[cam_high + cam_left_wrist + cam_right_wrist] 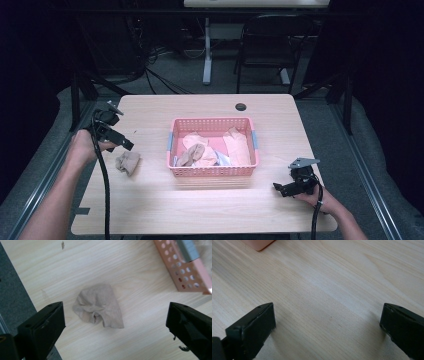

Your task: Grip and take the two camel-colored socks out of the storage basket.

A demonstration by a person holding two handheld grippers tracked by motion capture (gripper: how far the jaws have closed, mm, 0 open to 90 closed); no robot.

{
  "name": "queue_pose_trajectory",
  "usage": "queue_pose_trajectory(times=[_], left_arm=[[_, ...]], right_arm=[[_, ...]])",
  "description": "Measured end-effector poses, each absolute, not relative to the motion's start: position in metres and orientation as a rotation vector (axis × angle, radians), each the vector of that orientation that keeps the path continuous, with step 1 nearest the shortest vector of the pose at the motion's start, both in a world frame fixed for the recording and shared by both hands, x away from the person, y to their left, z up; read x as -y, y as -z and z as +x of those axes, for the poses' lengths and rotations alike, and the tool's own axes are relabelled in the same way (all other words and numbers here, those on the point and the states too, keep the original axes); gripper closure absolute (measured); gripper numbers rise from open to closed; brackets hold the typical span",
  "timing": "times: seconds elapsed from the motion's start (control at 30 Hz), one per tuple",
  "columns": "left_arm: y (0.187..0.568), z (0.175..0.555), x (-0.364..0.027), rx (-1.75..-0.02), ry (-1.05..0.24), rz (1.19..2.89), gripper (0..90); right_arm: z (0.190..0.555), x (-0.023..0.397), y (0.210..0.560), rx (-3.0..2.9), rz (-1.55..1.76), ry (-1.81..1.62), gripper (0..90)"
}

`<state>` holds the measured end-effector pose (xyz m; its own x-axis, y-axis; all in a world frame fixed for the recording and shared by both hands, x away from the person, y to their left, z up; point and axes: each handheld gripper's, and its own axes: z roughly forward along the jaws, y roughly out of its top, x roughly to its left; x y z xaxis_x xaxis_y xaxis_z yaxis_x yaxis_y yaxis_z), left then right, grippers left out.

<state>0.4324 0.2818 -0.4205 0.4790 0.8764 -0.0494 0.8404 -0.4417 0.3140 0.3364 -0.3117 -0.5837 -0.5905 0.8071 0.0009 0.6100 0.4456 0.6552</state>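
Apparently sorting, the left gripper (129,146) hangs with jaws released above the crumpled beige sock (128,162) at frame left, beside the pink basket (213,171), while the right gripper (278,188) waits, jaws spread, lower right.

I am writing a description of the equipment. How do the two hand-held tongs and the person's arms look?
Both tongs are black, each with two blocky, flat-faced jaws. The left tongs trail a thick black cable along the forearm. The right tongs carry a grey three-cornered plate on top and a black cable of their own. Both forearms are bare, with no sleeves in view.
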Motion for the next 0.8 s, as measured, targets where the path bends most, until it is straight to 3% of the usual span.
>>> queue_pose_trajectory(times=[0.27, 0.8], left_arm=[[0.399, 0.430, -0.248, -1.340, -0.215, 2.475, 0.3], [0.398, 0.439, -0.182, -1.178, -0.203, 2.560, 0.5]], right_arm=[[0.336, 0.312, 0.584, -2.390, 1.213, -0.892, 0.0], [0.336, 0.312, 0.584, -2.391, 1.211, -0.893, 0.0]])
